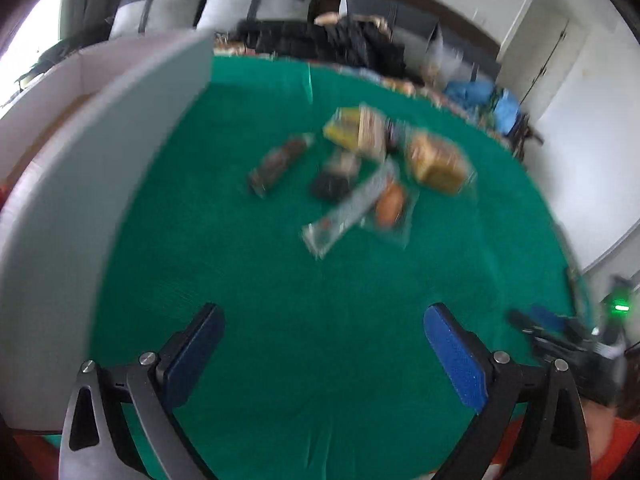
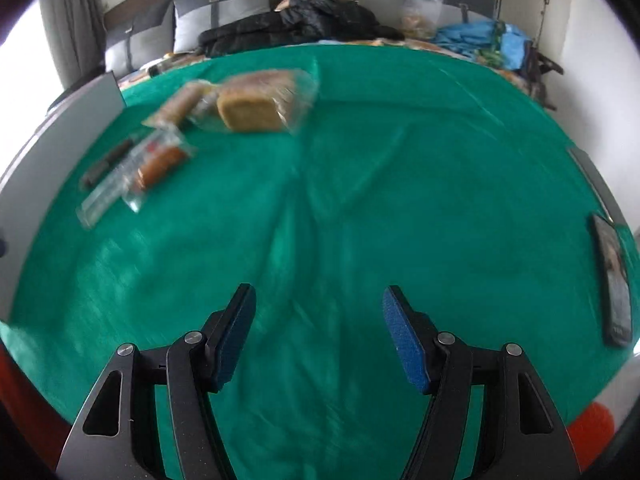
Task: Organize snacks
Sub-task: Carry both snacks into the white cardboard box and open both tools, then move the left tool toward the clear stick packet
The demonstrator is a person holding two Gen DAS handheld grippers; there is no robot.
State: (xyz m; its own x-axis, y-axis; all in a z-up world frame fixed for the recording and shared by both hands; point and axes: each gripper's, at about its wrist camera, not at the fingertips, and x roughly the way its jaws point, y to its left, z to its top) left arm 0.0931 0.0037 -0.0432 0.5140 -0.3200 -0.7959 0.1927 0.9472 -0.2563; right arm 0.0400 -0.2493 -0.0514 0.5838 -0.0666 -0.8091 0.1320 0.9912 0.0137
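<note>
Left gripper: jaws were seen spread wide, nothing between the blue pads, only green cloth below.
Right gripper: jaws were seen apart, somewhat narrower, also empty.
Snacks: a loose heap of clear-wrapped snack packets was noted on the green cloth-covered surface — well ahead of the left gripper, far to the left of the right one.
Pile detail: a wrapped tan bread loaf lay at the far right of the heap; a long clear-wrapped bar overlapped an orange-brown wrapped roll.
Risk, overlap: one packet could be dragged with another, since the wrappers were stacked and touching.
Risk, slip: glossy film was judged likely to slide from the pads; the soft loaf could be crushed.
Risk, blur: both views were smeared, so exact packet edges could not be told.
Edges: a tall white cardboard box wall stood to the left of the pile — a sideways sweep could strike it.
Open room: broad bare cloth was seen between the grippers and heap.
Right margin: a dark flat remote-like object lay near the cloth's edge.
</note>
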